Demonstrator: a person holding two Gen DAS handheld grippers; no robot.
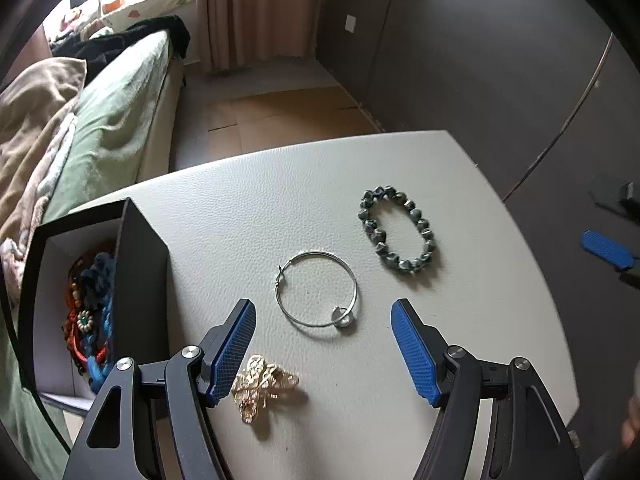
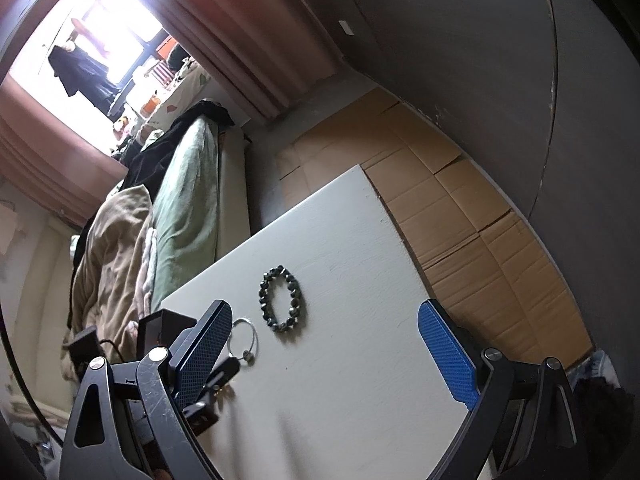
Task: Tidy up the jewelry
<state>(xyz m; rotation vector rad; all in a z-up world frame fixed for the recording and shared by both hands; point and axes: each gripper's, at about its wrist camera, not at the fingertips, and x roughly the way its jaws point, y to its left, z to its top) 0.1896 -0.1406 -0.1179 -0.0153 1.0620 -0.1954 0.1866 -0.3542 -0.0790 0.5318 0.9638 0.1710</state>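
Note:
A thin silver hoop with a small bead (image 1: 317, 290) lies on the white table (image 1: 280, 200), between the tips of my open, empty left gripper (image 1: 324, 316), which hovers just above it. A gold filigree butterfly piece (image 1: 262, 388) lies by the left finger. A dark green bead bracelet (image 1: 396, 234) lies farther right. A black box (image 1: 140, 264) at the left holds several colourful pieces. In the right wrist view my right gripper (image 2: 326, 336) is open and empty above the table (image 2: 360, 380), near the bracelet (image 2: 282, 304) and hoop (image 2: 244, 340).
A bed with green and beige bedding (image 1: 100, 120) lies left of the table. Flattened cardboard (image 2: 460, 208) covers the floor beyond the table's far edge. A dark wall (image 1: 480, 60) runs along the right. The right gripper's blue pad (image 1: 606, 248) shows at the right edge.

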